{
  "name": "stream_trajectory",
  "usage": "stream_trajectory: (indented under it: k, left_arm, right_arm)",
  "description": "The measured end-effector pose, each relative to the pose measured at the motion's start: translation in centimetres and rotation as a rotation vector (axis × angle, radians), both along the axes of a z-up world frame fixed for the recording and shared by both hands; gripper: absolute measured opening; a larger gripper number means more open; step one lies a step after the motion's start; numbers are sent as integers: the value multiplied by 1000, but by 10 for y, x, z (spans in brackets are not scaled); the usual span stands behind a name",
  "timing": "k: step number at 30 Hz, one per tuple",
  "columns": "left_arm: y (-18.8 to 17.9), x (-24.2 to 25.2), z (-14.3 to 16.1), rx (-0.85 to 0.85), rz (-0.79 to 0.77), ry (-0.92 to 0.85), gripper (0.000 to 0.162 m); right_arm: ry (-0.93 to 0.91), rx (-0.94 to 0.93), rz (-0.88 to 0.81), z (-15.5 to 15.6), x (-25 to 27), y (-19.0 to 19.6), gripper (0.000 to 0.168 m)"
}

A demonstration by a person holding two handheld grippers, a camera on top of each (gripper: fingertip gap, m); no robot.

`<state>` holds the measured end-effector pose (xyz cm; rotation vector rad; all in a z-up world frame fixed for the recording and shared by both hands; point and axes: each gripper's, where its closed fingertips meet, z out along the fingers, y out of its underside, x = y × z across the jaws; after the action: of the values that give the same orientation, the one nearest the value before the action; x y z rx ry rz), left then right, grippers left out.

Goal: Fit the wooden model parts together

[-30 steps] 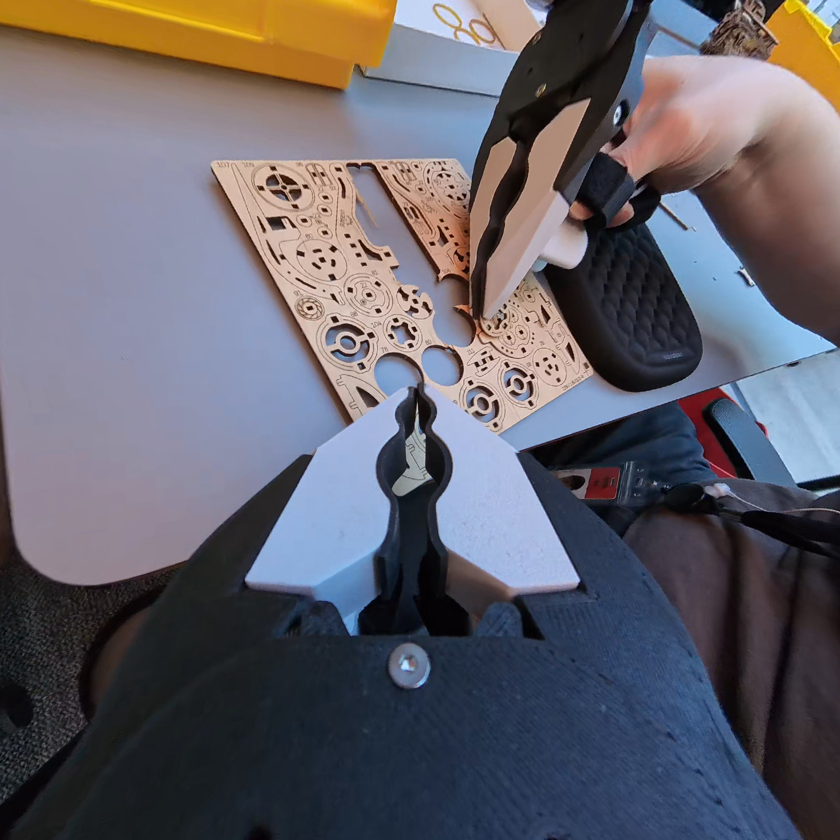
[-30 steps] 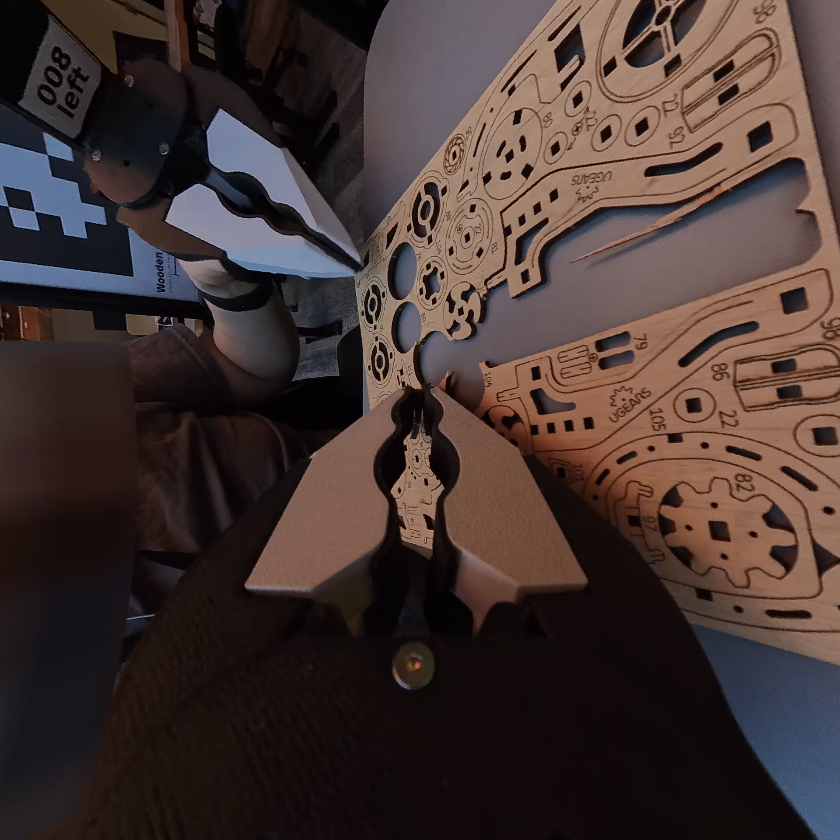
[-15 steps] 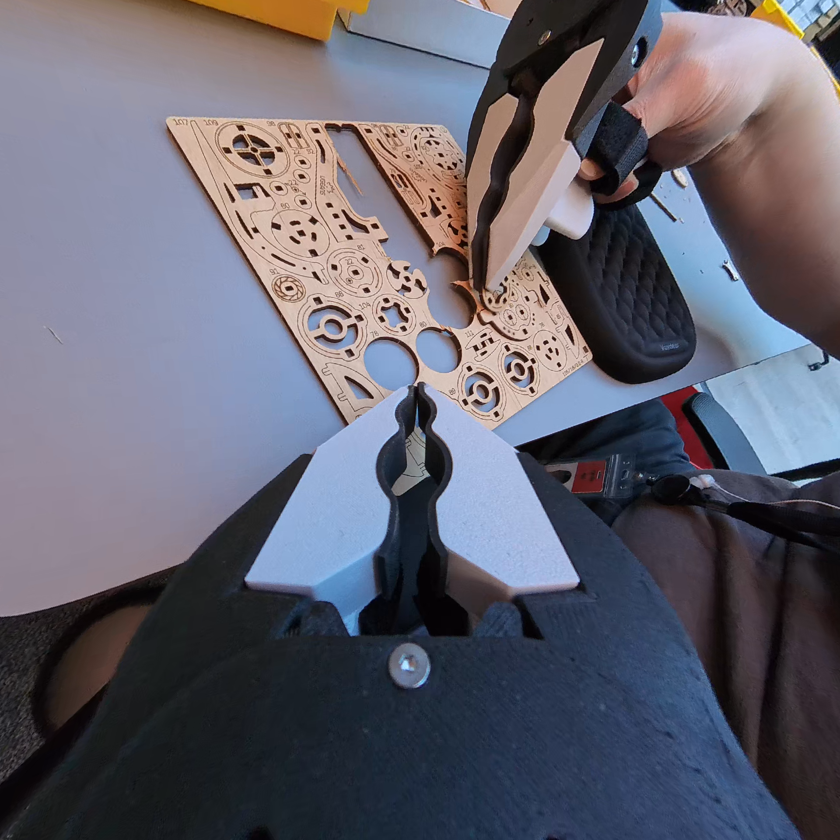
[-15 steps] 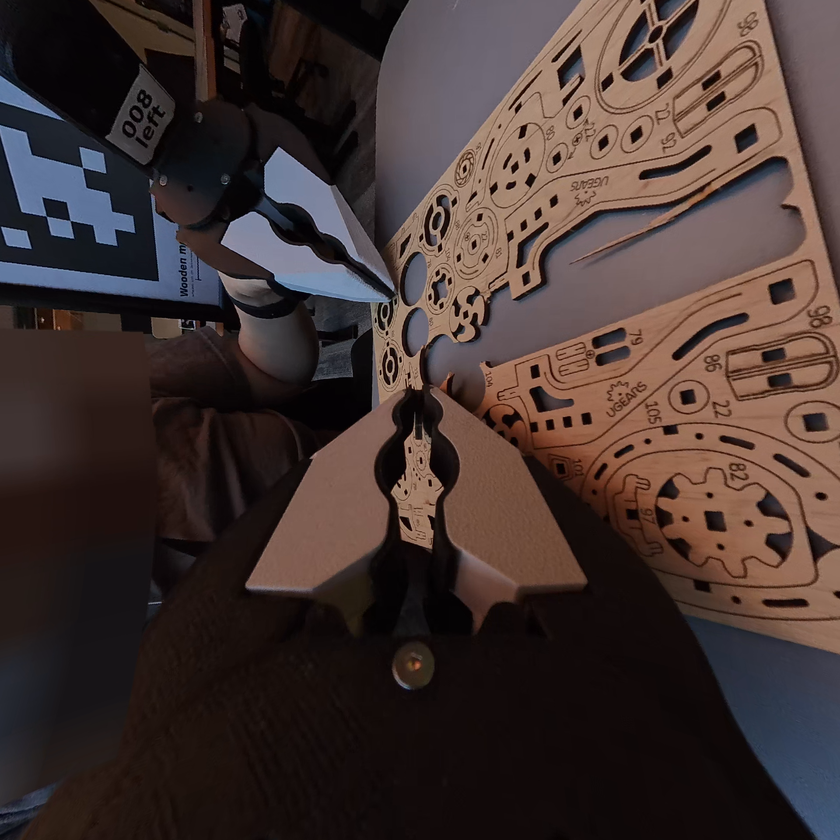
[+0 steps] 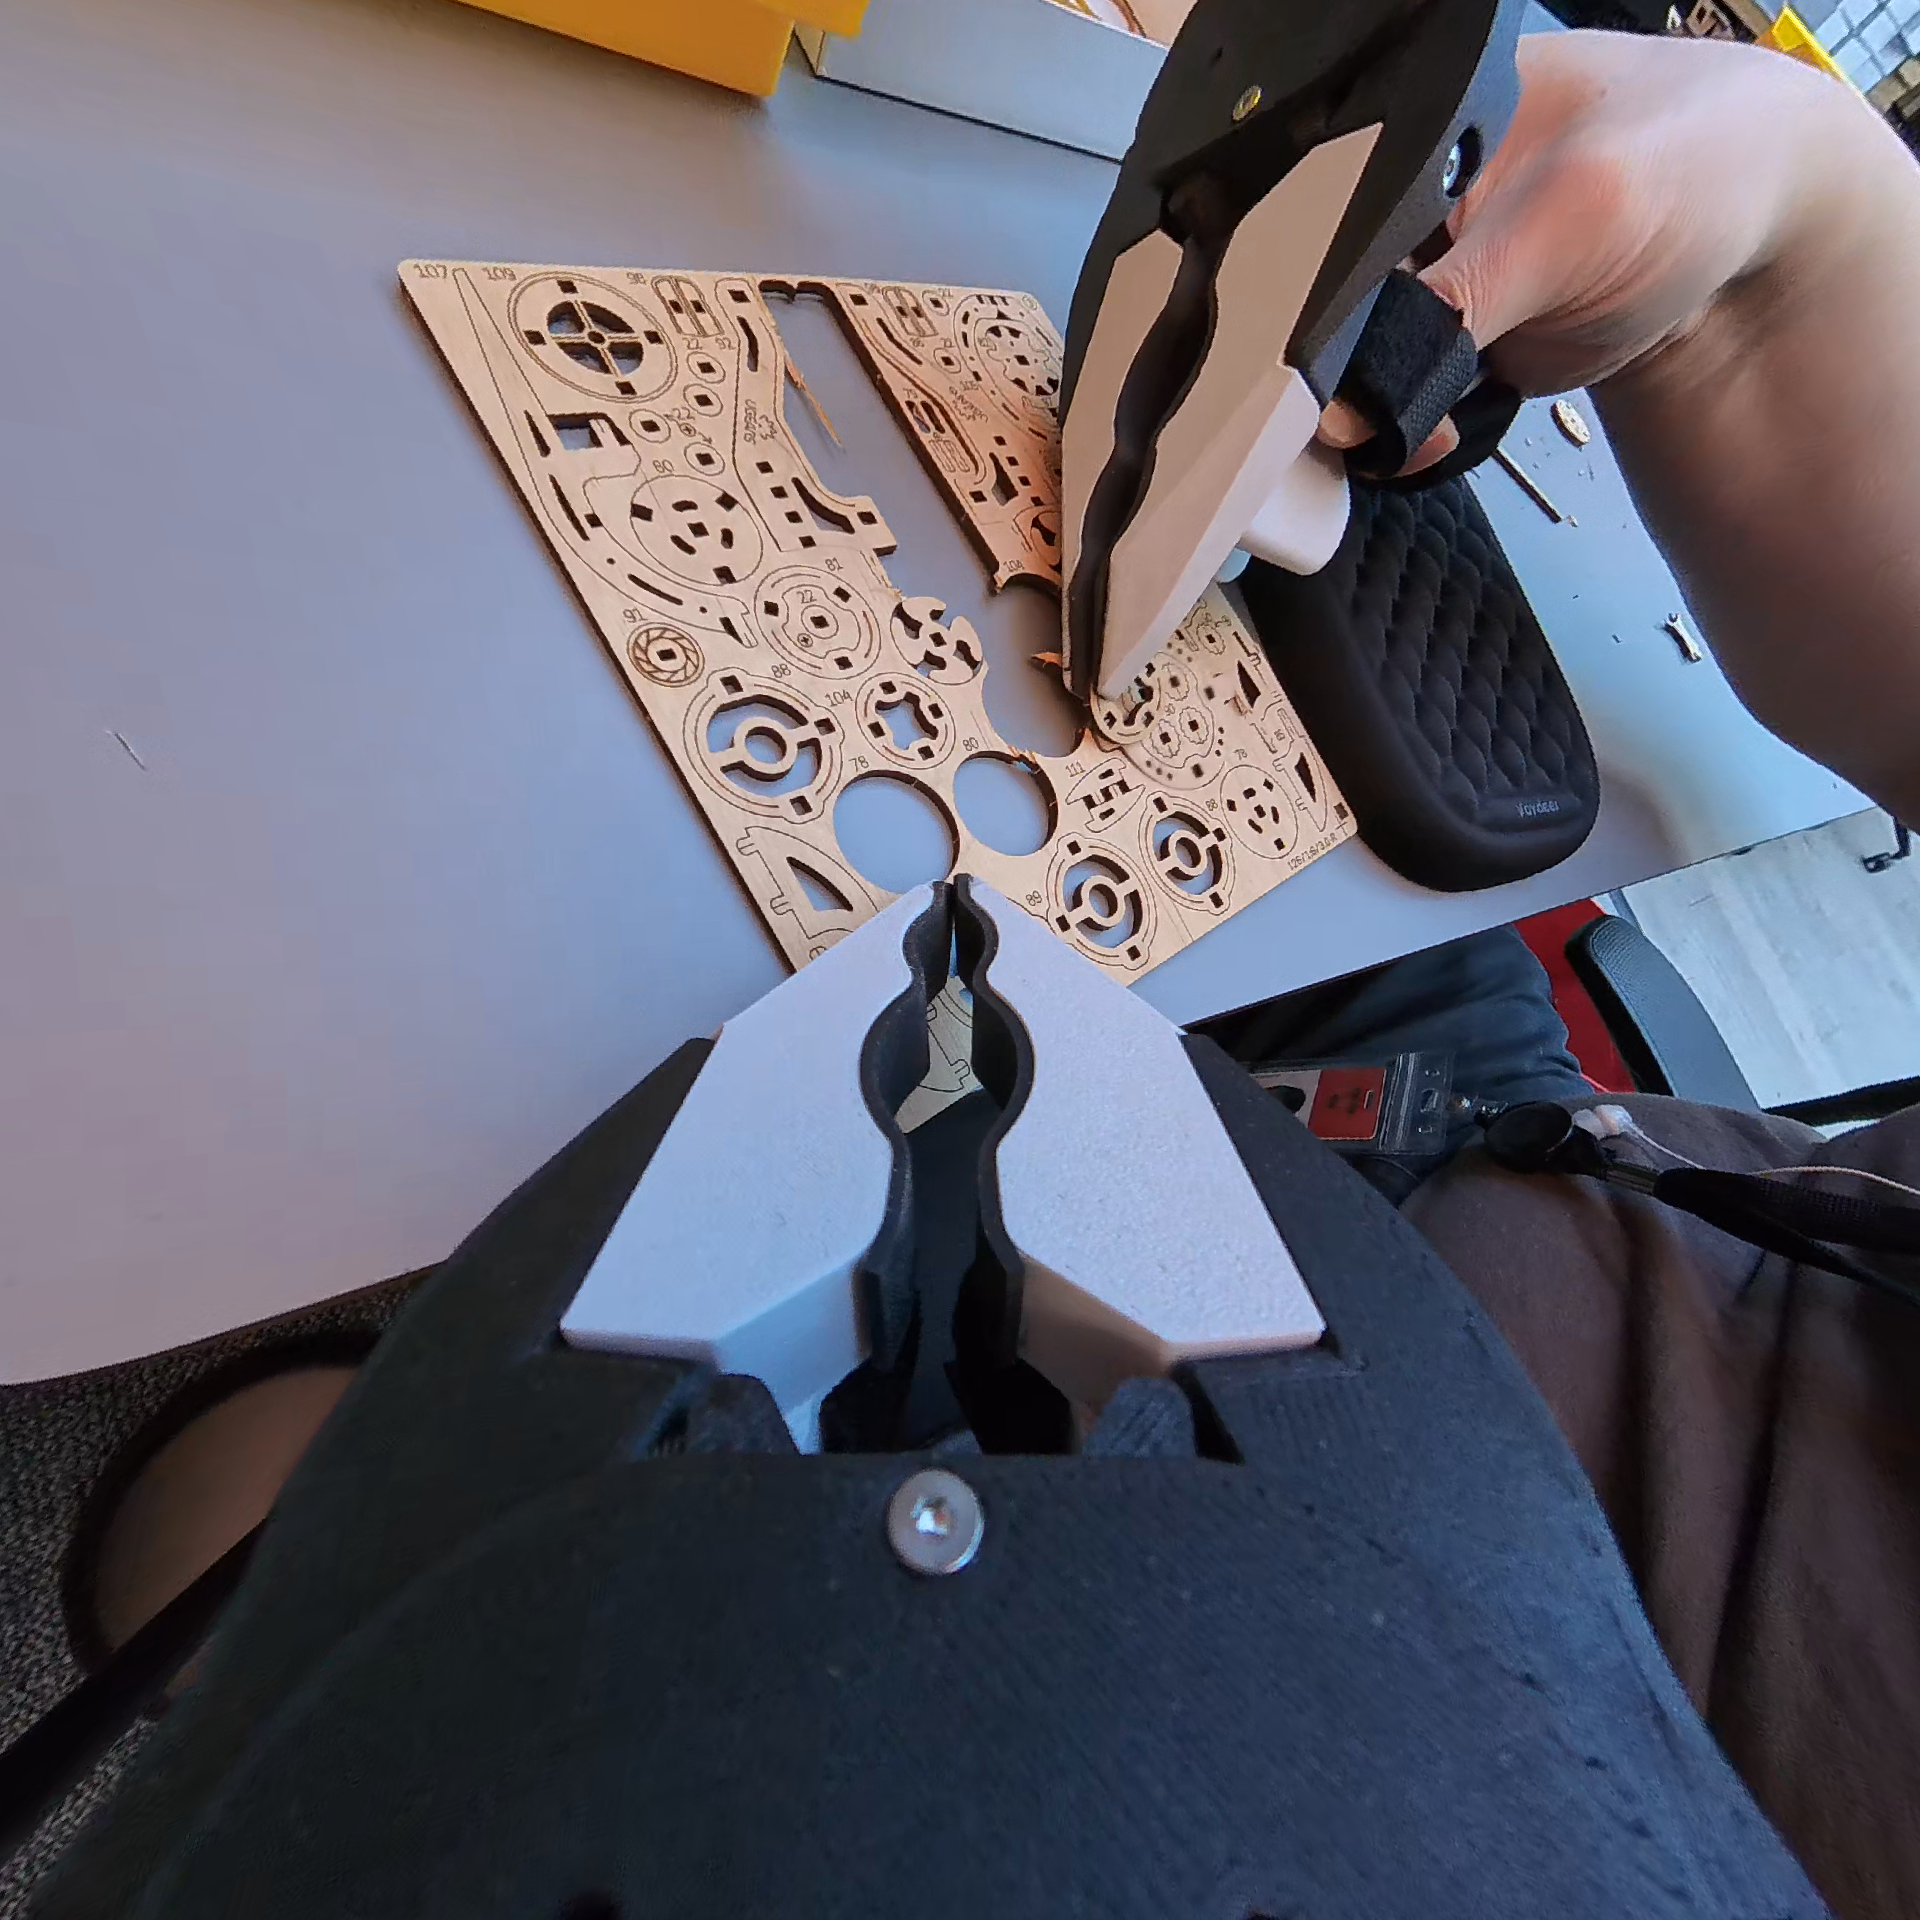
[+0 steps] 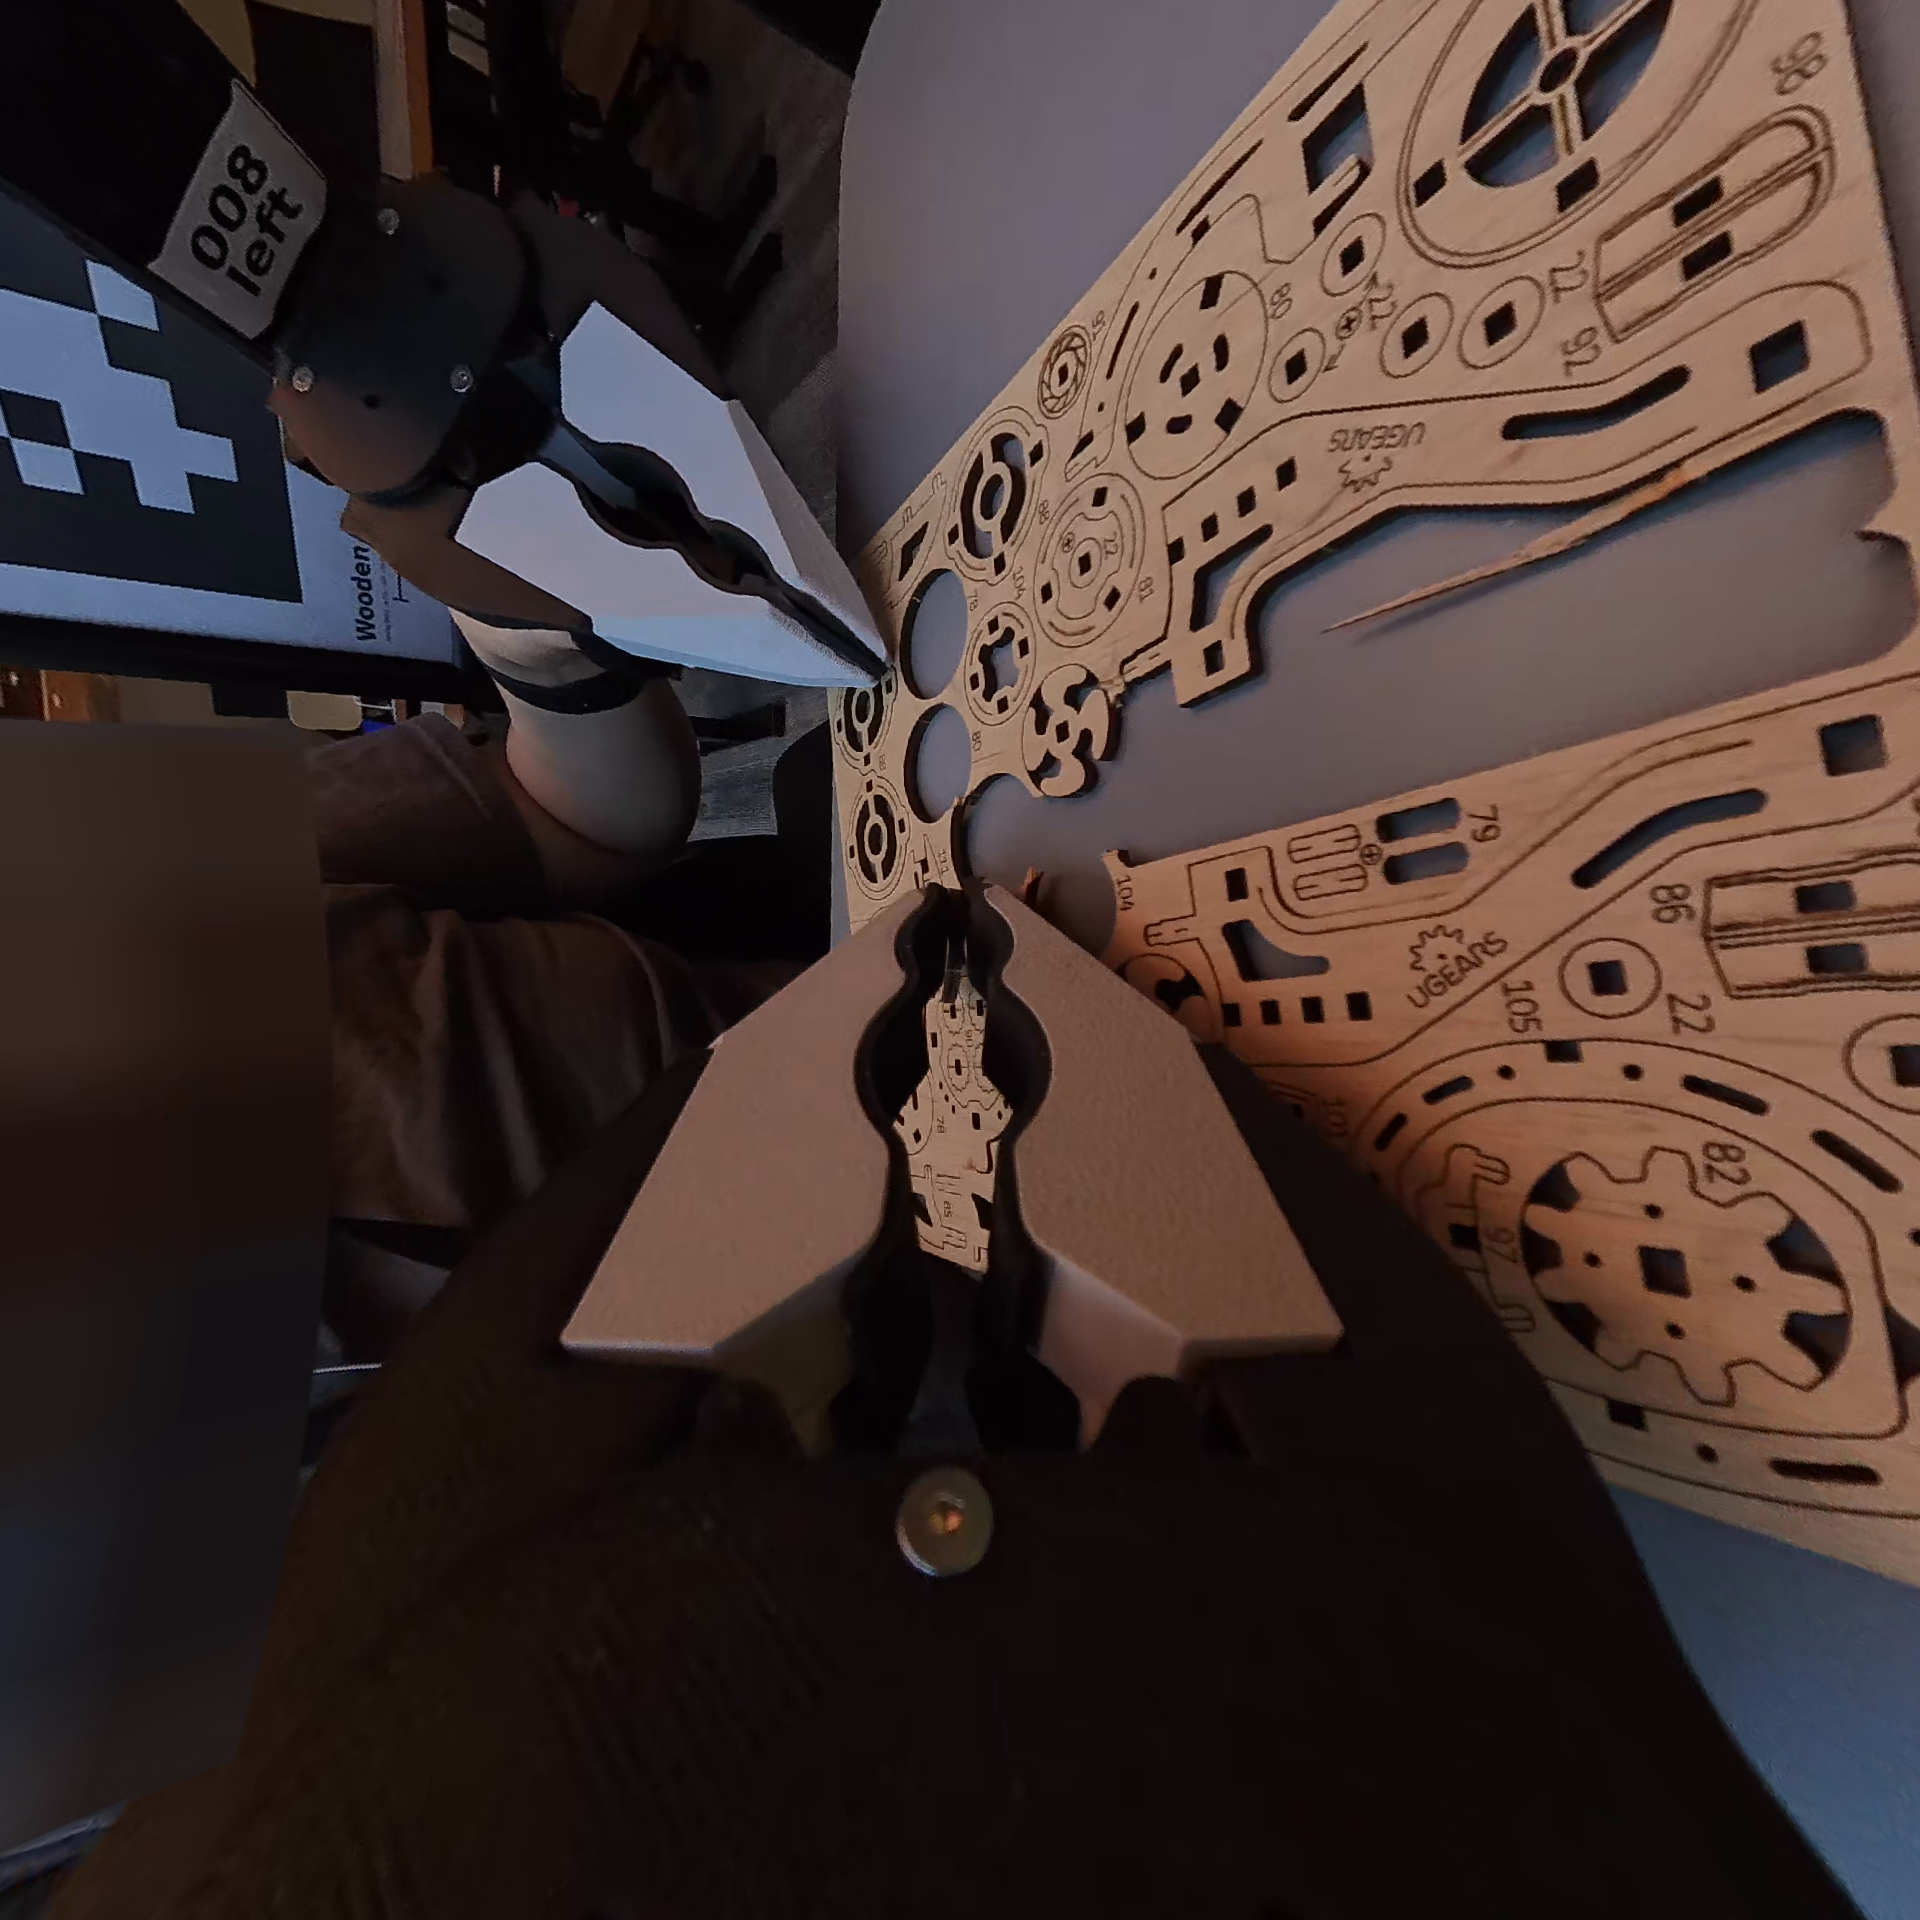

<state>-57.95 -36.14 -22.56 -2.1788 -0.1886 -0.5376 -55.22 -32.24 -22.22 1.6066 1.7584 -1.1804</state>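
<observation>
A laser-cut wooden parts sheet [image 5: 727,540] lies flat on the grey table [image 5: 260,623], with several round holes where parts are gone. My left gripper [image 5: 954,888] is shut, its tips over the sheet's near edge; it also shows in the right wrist view [image 6: 873,665]. My right gripper [image 6: 951,896] is shut and stands steeply, tips pressed onto the sheet [image 6: 1455,520] at the rim of a round cutout. In the left wrist view the right gripper [image 5: 1086,691] has a small wood sliver beside its tips. I cannot tell whether it pinches a part.
A black padded wrist rest [image 5: 1455,707] lies right of the sheet, under the hand holding the right gripper. A yellow bin [image 5: 644,31] and a white box [image 5: 987,73] stand at the back. Small wood scraps [image 5: 1538,488] lie far right. The table edge and the person's lap are close below. My right fingertips sit around 6 cm from my left ones.
My left gripper has moved forward, its tips now over the sheet's near edge. My right gripper has stayed at the same cutout, still shut.
</observation>
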Motion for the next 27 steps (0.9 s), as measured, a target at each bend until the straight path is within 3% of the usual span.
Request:
stream_trajectory:
  k: [1,13,27]
  left_arm:
    - [0,1,0,0,-2,-3,0]
    - [3,1,0,0,-15,6,0]
    - [7,1,-2,-6,-11,7,0]
  right_arm:
    - [-1,-7,-3,0,0,0,2]
    - [106,-51,-87,21,-9,17,1]
    - [36,58,15,2,16,16,2]
